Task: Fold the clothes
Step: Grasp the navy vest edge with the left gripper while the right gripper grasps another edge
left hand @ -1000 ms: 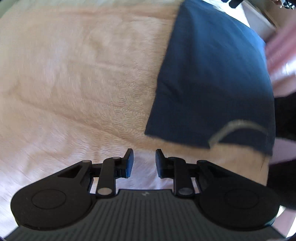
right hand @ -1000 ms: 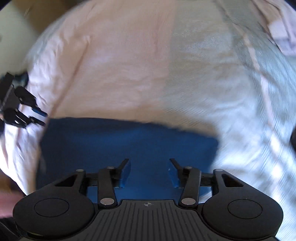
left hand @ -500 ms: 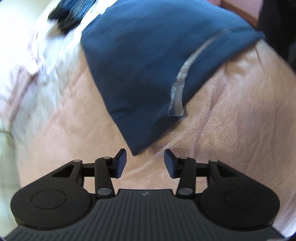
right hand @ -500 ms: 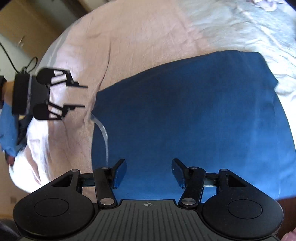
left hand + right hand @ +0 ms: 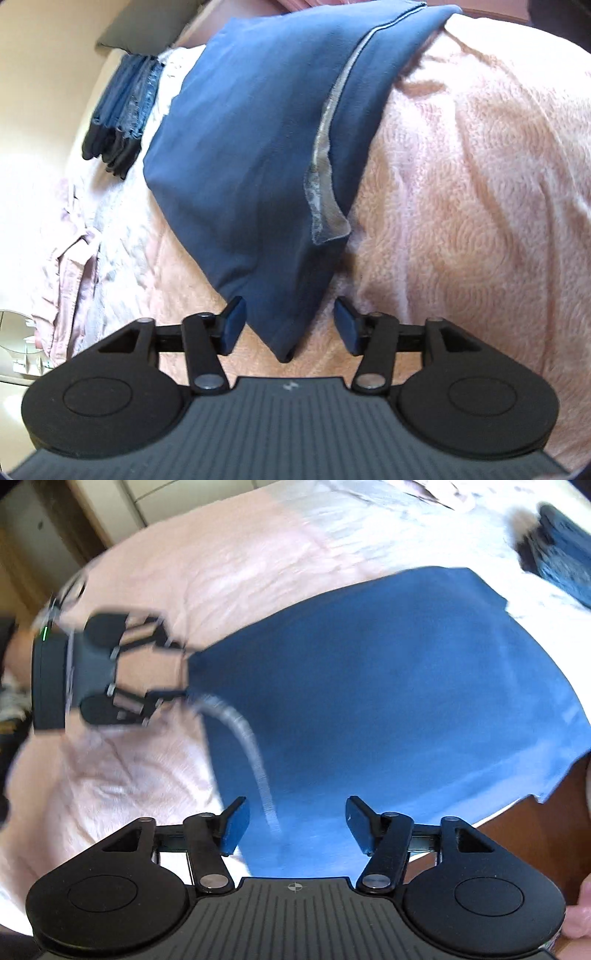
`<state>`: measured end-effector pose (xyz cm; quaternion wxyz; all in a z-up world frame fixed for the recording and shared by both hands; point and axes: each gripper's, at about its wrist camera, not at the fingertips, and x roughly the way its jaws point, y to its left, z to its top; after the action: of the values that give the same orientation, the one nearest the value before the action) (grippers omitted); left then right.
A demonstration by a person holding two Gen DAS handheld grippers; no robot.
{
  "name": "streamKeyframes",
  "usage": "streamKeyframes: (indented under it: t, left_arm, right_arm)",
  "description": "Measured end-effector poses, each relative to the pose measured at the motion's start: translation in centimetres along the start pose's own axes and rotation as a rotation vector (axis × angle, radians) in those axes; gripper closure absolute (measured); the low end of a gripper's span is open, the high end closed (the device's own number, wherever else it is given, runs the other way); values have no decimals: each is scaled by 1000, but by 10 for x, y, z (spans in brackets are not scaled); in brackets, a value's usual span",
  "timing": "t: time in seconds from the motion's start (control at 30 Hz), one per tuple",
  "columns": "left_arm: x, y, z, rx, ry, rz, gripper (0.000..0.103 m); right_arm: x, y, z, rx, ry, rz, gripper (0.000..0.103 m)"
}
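So the blue garment (image 5: 255,155) is spread out flat on the pink bedspread (image 5: 480,184), and it's got a grey reflective strip (image 5: 323,155) running down near one edge. One corner of it pokes right in between the fingers of the left gripper (image 5: 288,326), which are wide apart and not pinching anything, the cloth just sits in the gap. From the other side, the right gripper (image 5: 295,821) hangs over the near edge of the same garment (image 5: 388,701) with its fingers spread too, blue fabric showing between them but not grabbed. You can see the left gripper (image 5: 181,668) from there as well, at the far left corner of the cloth. Off past the garment there's a stack of folded dark clothes (image 5: 118,114) on the bed, and some crumpled pink fabric (image 5: 70,258) over at the left edge.
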<state>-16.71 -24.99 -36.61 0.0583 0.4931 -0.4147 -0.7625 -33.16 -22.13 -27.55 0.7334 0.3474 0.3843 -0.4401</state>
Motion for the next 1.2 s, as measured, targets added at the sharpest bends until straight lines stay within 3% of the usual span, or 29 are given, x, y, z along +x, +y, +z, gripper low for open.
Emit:
streamKeyframes:
  t: [0.07,0.37,0.4,0.47,0.5,0.53,0.6,0.8,0.87,0.93,0.97,1.2]
  left_arm:
    - [0,-1,0,1,-20,18,43]
    - [-8,-10,-2,13,-106,74,38]
    - [-9,-11,-2,14,-115,80,34]
    - [-11,-13,-2,17,-134,93,31]
    - [-11,-14,-2,18,-143,99,28]
    - [-12,-15,-2,20,-152,105,26]
    - [-11,-12,-1,27,-144,103,26]
    - [-8,-4,3,47,-120,97,25]
    - [-7,-1,5,54,-111,95,35]
    - [-6,1,6,60,-103,93,82]
    - [-6,3,7,64,-99,92,90]
    - [-22,29,10,100,-107,41,97]
  right_arm:
    - [13,24,-5,-69,-9,-41,40]
    - [71,79,-24,-402,-12,-284,42]
    - [69,81,-25,-420,-30,-303,59]
    - [63,80,-24,-424,-48,-307,76]
    - [59,79,-23,-416,-54,-300,90]
    - [54,77,-21,-399,-61,-289,96]
    - [43,73,-16,-358,-80,-270,102]
    - [2,68,0,-290,-150,-254,102]
    - [-4,67,1,-287,-155,-256,102]
    - [-5,67,0,-287,-154,-260,102]
    - [-3,68,-2,-286,-152,-261,102]
    - [3,77,-10,-271,-125,-246,102]
